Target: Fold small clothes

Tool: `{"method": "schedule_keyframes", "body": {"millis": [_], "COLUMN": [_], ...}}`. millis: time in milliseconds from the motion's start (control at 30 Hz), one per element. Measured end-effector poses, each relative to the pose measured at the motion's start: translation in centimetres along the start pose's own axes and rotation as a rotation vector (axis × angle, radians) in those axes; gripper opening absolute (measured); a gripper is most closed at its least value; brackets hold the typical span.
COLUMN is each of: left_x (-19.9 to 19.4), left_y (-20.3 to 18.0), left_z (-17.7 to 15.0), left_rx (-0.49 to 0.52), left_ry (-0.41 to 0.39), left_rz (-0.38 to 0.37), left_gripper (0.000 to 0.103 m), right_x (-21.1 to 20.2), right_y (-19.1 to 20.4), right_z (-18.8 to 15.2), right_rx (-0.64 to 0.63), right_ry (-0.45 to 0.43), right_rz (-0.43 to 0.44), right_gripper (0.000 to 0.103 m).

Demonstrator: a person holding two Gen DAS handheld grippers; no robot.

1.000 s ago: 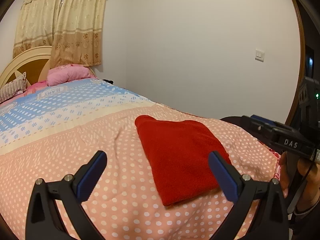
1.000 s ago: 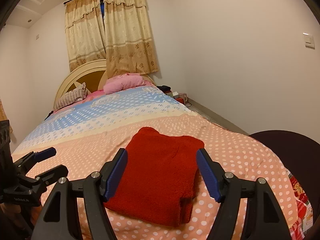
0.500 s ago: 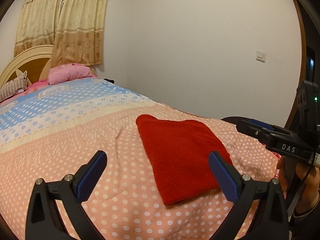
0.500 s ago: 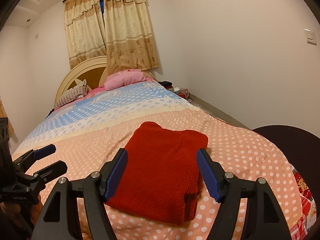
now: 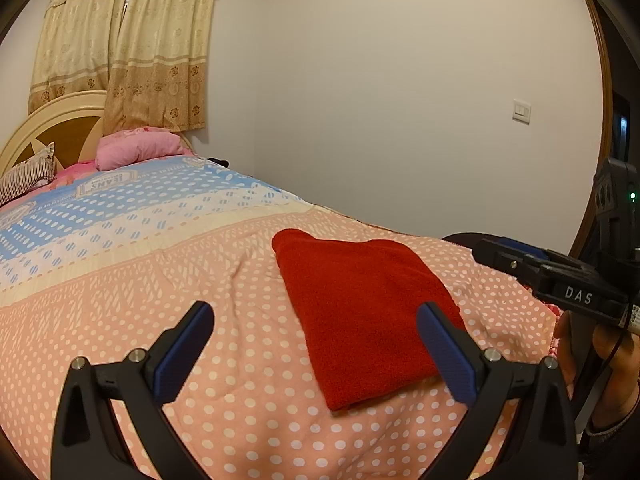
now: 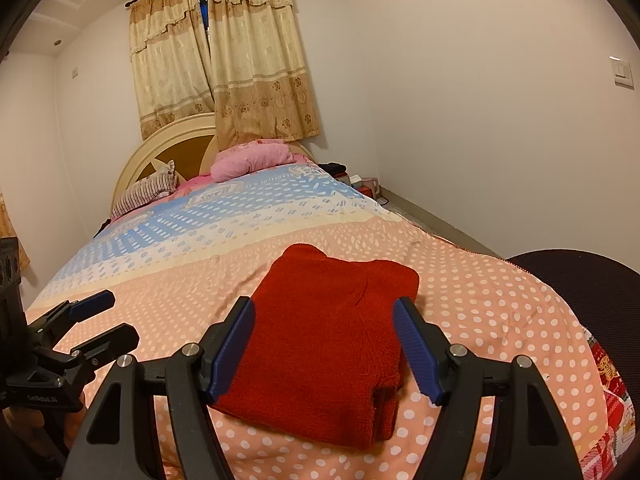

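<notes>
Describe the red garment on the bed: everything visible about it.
The red garment is a fuzzy, fleece-like piece folded into a thick rectangle, with stacked layers showing at its near right corner. It lies flat on the pink polka-dot part of the bedspread, near the foot of the bed. Nothing grips it: the right claw and the left claw are both open and hover short of it.

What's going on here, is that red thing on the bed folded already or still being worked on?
A person holds a claw in each hand over a bed. The red garment lies on the dotted bedspread, already folded into a neat rectangle with stacked layers showing at its near edge. Neither claw is touching it: the left claw and the right claw are both open and empty, hovering short of the garment. The fold looks finished.
</notes>
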State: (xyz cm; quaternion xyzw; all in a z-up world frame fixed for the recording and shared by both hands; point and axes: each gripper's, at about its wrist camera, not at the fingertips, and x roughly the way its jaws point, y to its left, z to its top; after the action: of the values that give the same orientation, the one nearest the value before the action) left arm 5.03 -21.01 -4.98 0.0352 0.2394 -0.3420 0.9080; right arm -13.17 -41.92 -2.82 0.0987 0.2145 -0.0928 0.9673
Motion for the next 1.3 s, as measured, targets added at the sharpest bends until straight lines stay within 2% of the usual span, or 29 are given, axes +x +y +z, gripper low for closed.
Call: {"method": "schedule_keyframes", "body": {"millis": [667, 1300], "left_x": [-0.1, 0.0], "left_y": [-0.3, -1.1], "left_z": [0.1, 0.2], "left_rx": [0.008, 0.073], "left_ry": [0.007, 0.003], "left_rz": [-0.021, 0.030], "left_gripper": [0.103, 0.103], "right_x": [-0.2, 0.2], "right_y": [0.6, 1.0], "right_z": [0.1, -0.2], "right_rx": [0.001, -0.006], "right_ry": [-0.005, 0.010], "right_rz": [0.006, 0.031], "right_gripper": [0.072, 0.072]}}
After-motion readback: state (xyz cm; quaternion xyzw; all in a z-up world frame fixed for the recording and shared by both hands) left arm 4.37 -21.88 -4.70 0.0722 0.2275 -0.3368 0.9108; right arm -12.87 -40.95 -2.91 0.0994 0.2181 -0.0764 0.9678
